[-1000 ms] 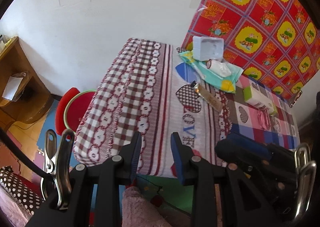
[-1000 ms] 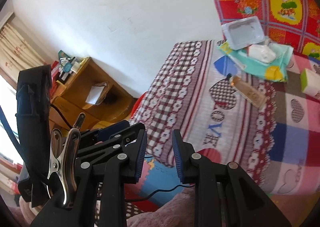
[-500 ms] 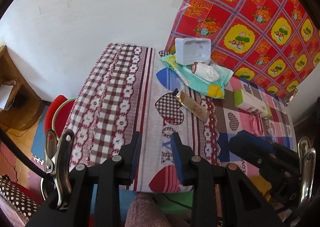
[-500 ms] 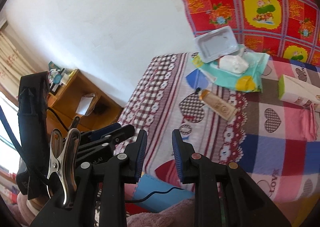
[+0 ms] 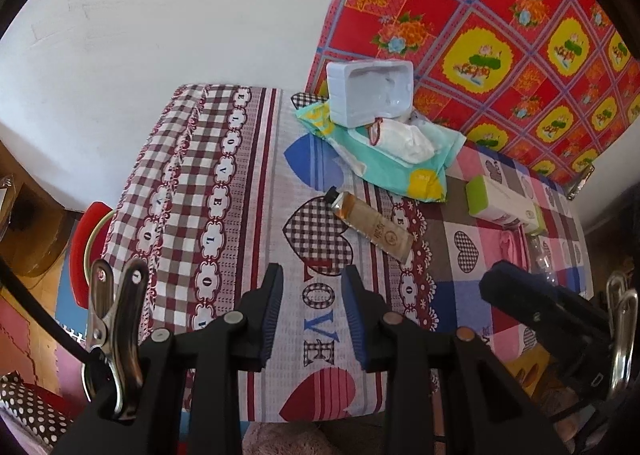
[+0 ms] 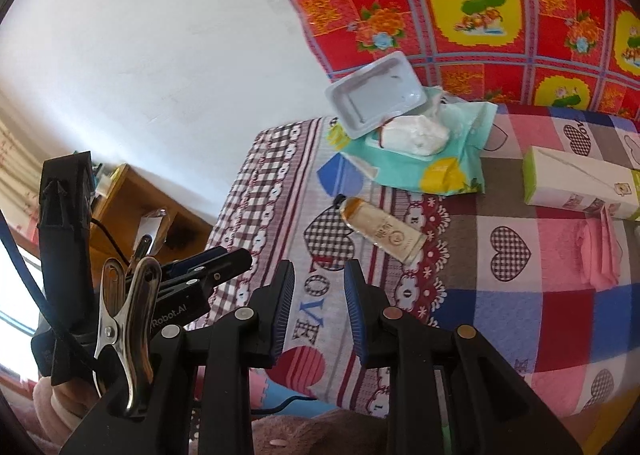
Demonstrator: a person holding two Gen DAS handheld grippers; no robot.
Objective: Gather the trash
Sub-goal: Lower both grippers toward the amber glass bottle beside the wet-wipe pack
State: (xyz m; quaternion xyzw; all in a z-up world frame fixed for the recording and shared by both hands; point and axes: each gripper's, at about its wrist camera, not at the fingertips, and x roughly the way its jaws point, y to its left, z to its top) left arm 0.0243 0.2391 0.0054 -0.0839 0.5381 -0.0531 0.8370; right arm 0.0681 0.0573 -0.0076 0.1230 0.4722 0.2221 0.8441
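A table under a patchwork cloth (image 5: pixel 224 191) carries the litter. At its back lie a white plastic tray (image 5: pixel 370 93) (image 6: pixel 374 95), a teal wipes pack (image 5: pixel 392 171) (image 6: pixel 436 163) and a crumpled white tissue (image 5: pixel 404 139) (image 6: pixel 412 135) on the pack. A gold tube (image 5: pixel 374 225) (image 6: pixel 382 231) lies nearer. My left gripper (image 5: pixel 312 311) hangs over the table's front, open and holding nothing. My right gripper (image 6: pixel 320 307) hovers beside it, also open and holding nothing. Both stand short of the tube.
A green-and-white box (image 5: pixel 504 207) (image 6: pixel 580 183) and a pink cloth (image 6: pixel 600 251) lie to the right. A red and yellow sheet (image 5: pixel 500 35) covers the wall behind. A red stool (image 5: pixel 86 251) and a wooden cabinet (image 6: pixel 132 207) stand left of the table.
Both grippers have come forward over the table's front edge, so the tube, pack and tray look nearer and more central. The jaws' gaps are unchanged.
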